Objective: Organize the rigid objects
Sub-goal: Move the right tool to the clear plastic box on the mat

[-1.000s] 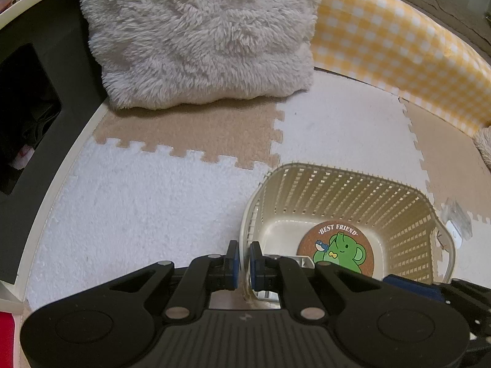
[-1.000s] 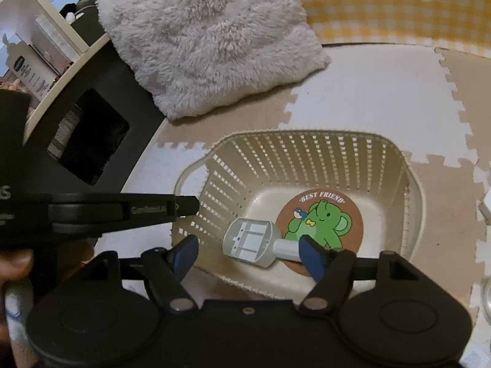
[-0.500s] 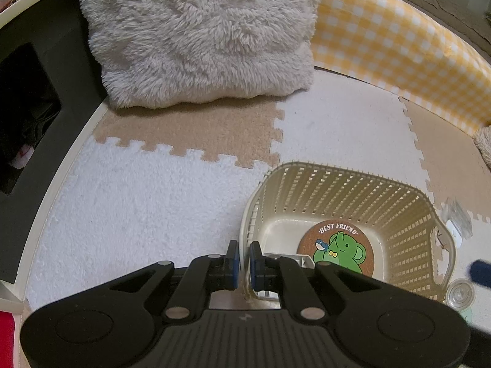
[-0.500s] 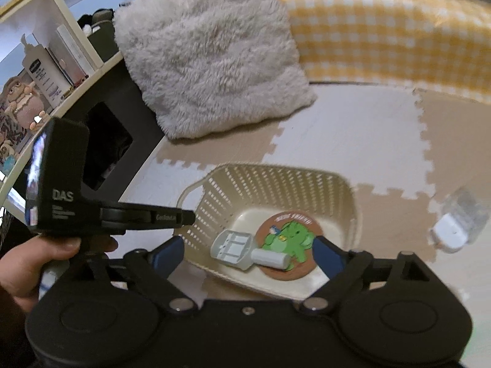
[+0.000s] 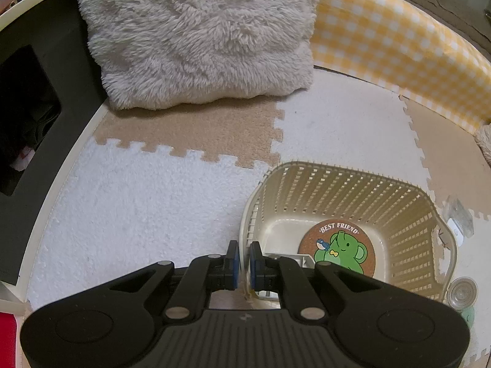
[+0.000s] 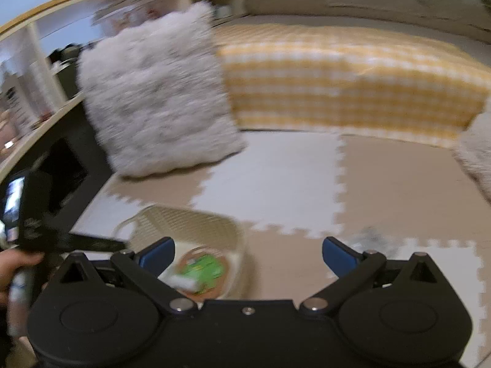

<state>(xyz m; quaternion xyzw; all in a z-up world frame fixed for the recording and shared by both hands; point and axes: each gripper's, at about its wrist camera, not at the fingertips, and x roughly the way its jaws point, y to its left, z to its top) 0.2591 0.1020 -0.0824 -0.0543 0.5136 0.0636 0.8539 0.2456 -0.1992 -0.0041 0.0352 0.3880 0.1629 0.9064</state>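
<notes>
A cream slotted basket [image 5: 337, 184] sits on the foam mat. My left gripper [image 5: 244, 265] is shut on its near-left rim. Inside lie a round cork coaster with a green elephant [image 5: 337, 251] and a white plastic piece [image 5: 302, 259], half hidden by my finger. In the blurred right wrist view, my right gripper [image 6: 247, 254] hangs above the mat beside the basket [image 6: 184, 220]. Its jaws are opening wide with nothing between them. The coaster [image 6: 204, 271] and white piece [image 6: 184, 282] show below its left finger.
A clear plastic item [image 5: 458, 217] and a clear round cup [image 5: 462, 291] lie on the mat right of the basket. A fluffy pillow [image 5: 199, 36] and a yellow checked cushion [image 5: 399, 43] line the back. A black shelf unit [image 5: 27, 107] stands left. A hand [image 6: 15, 263] holds the left gripper.
My right gripper spread its jaws wider and drew up and to the right, away from the basket; the white piece stays inside. The left gripper and basket have not moved.
</notes>
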